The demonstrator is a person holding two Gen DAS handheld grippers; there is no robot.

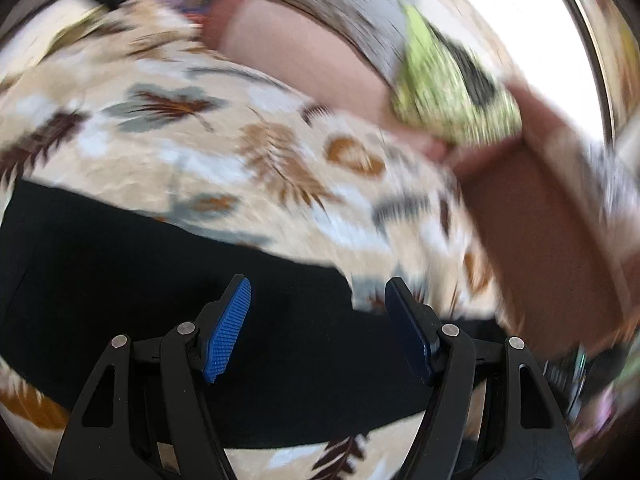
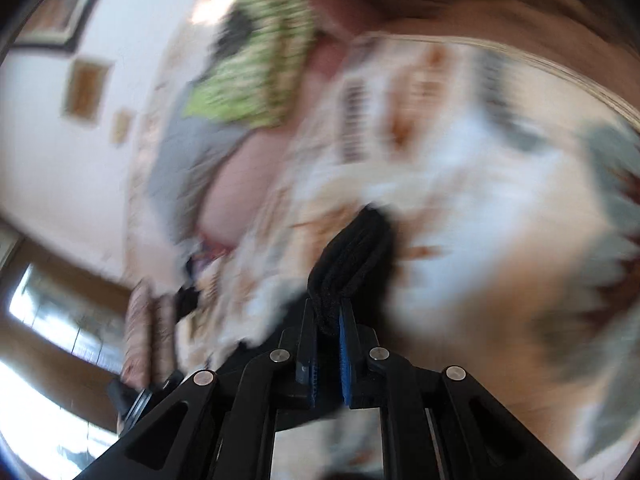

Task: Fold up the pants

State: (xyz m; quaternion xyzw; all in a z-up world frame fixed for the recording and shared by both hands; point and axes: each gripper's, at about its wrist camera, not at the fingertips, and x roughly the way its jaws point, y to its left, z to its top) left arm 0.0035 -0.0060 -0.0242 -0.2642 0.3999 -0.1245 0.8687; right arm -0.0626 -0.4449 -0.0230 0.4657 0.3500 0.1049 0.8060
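Note:
The black pants (image 1: 160,280) lie across a bed cover with a leaf print (image 1: 200,128). My left gripper (image 1: 318,300) is open just above the black cloth, with its blue pads (image 1: 228,332) apart and nothing between them. In the right wrist view my right gripper (image 2: 328,312) is shut on a bunched fold of the black pants (image 2: 356,248), lifted over the printed cover (image 2: 480,220). Both views are blurred by motion.
A pink pillow (image 1: 304,52) and a green patterned cushion (image 1: 448,92) lie at the head of the bed. A brown wooden piece (image 1: 552,240) stands to the right. A white wall with framed pictures (image 2: 84,88) shows in the right wrist view.

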